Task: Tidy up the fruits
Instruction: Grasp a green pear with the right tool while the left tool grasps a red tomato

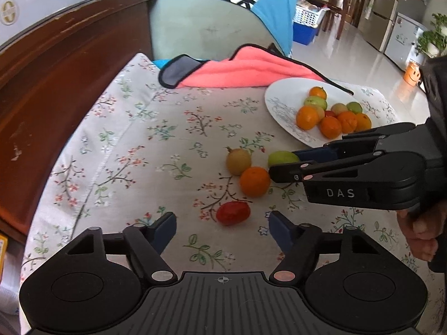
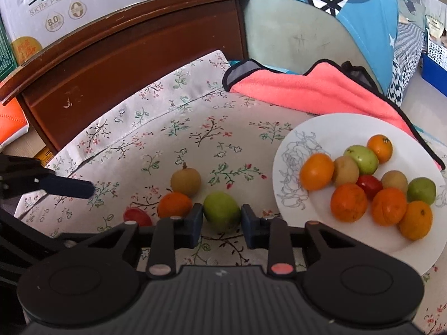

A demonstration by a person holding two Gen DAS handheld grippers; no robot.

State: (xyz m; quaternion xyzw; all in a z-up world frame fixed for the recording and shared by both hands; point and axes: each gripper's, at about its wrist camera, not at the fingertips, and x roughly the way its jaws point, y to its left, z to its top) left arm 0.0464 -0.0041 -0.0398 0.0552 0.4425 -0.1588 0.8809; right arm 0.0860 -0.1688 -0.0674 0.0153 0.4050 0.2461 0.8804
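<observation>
A green fruit [image 2: 222, 214] is clamped between the jaws of the right gripper [image 2: 221, 217], whose dark blue pads press on both of its sides while it rests on the flower-patterned cloth [image 2: 167, 139] spread over the table. Just to the left of those jaws an orange [image 2: 173, 204] is seen, with a small red fruit [image 2: 137, 216] beyond it and a brownish round fruit [image 2: 185, 182] a little ahead. To the right of the jaws a white plate [image 2: 290, 150] is set, loaded with oranges, green fruits, brownish ones and one red one.

The left gripper [image 1: 222, 230] is held with its jaws partly open and nothing between them; the small red fruit [image 1: 233, 213] lies just ahead of the gap, untouched. Further ahead the orange [image 1: 254, 181] and the brownish fruit [image 1: 238, 161] are seen touching one another. A hand [image 1: 416, 234] is visible on the right gripper's handle. A pink towel [image 1: 251, 72] is draped at the far end of the cloth, behind the plate [image 1: 282, 97].
</observation>
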